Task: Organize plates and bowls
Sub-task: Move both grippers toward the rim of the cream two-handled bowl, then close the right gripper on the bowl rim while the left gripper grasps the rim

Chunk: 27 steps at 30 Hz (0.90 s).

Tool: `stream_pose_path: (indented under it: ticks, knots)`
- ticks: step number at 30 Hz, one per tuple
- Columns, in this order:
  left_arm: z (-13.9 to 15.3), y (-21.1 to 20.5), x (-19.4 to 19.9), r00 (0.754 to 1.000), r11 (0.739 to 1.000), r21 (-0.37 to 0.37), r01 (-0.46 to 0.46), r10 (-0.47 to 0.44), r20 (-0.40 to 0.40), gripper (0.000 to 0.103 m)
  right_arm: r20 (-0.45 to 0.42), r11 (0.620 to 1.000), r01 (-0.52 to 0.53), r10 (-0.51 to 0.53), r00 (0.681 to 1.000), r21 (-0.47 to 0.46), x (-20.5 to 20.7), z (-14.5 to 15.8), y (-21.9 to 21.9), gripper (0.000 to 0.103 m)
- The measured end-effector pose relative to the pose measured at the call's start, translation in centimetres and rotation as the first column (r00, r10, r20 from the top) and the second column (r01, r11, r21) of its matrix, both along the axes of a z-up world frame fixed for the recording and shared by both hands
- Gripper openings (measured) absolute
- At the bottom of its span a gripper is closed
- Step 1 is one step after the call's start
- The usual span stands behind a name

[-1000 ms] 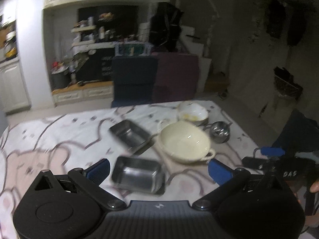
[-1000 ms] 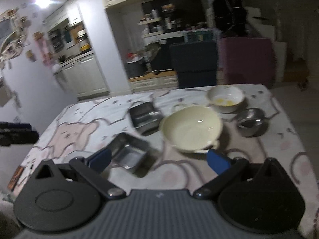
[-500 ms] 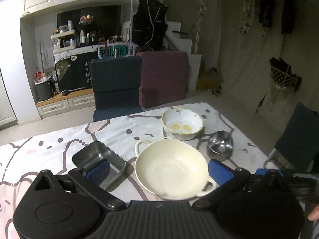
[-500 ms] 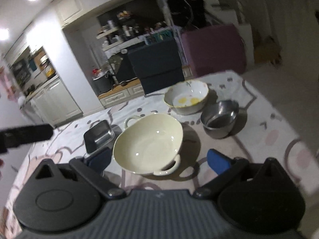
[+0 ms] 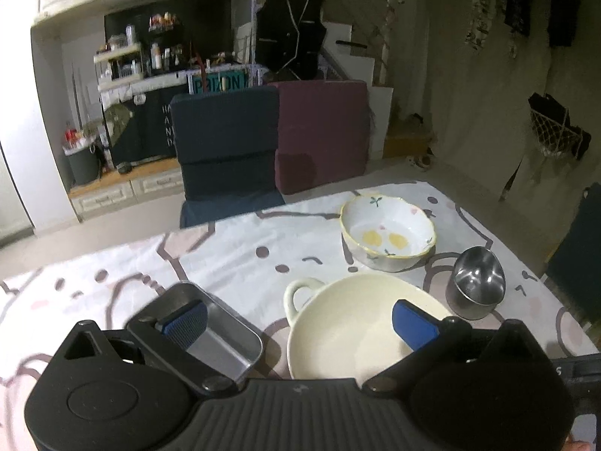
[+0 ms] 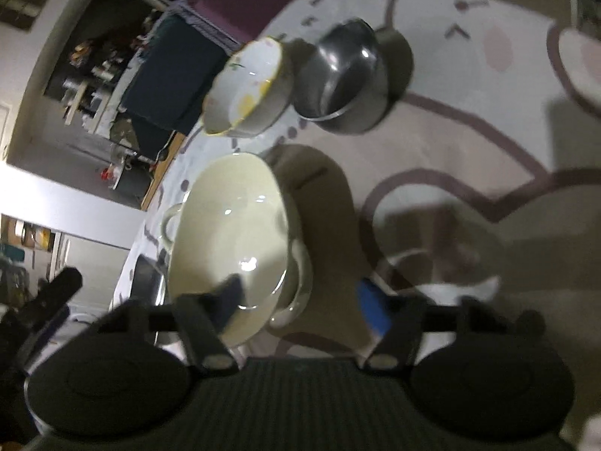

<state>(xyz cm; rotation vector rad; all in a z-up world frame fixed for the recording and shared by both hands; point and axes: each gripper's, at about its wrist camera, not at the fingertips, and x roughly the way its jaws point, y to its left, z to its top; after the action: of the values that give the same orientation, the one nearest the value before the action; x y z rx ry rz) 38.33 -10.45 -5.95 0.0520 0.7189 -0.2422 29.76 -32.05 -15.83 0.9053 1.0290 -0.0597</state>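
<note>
Our left claw (image 5: 300,315) is wide open over the table (image 5: 233,259), one pad above the steel tray (image 5: 225,342), the other over the cream bowl (image 5: 349,330), touching neither as far as we can see. Right claw (image 6: 300,300) has just been closing, still partly open, straddling that bowl's near handle (image 6: 296,285) without clamping it. Painted bowl (image 5: 388,233) and steel bowl (image 5: 475,287) sit toward the far right corner.

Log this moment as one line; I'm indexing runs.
right tool: jaws closing around cream bowl rim | left tool: open, empty | steel bowl: untouched
</note>
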Motion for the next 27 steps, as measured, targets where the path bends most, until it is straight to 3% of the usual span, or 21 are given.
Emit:
stream_pose_path:
  ticks: [2,3,6,14,20,24,27]
  knots:
    - [-0.8,0.4,0.7,1.0,1.0,-0.021,-0.005,0.005,-0.019,0.103,-0.027,1.0,0.0,0.0,1.0,0.0,0.2,-0.6,0.1,0.047]
    - [-1.0,0.6,1.0,1.0,1.0,-0.027,-0.012,0.011,-0.026,0.103,-0.03,1.0,-0.007,0.007,1.0,0.001,0.3,-0.8,0.2,0.045]
    - [-1.7,1.1,1.9,0.997,0.997,-0.051,-0.059,0.056,-0.054,0.102,-0.003,0.999,-0.043,0.042,0.999,-0.02,1.2,-0.6,0.8,0.027]
    - [-2.3,2.2,2.5,0.991,0.983,-0.146,-0.112,0.099,-0.093,0.096,0.048,0.974,-0.176,0.184,0.982,-0.142,1.5,0.3,1.3,0.027]
    - [-2.7,1.1,2.4,0.993,0.985,-0.163,-0.062,0.044,-0.111,0.09,0.041,0.971,-0.151,0.161,0.986,-0.188,0.7,0.8,-2.5,0.026]
    - [-3.9,-0.6,3.0,0.984,0.979,-0.203,-0.004,-0.033,-0.178,0.072,0.048,0.977,-0.107,0.117,0.992,-0.185,1.0,0.7,-5.0,0.024]
    - [-5.5,-1.6,4.2,0.96,0.975,-0.22,-0.021,-0.041,-0.275,0.054,0.04,0.981,-0.104,0.112,0.993,-0.165,1.3,0.6,-5.7,0.024]
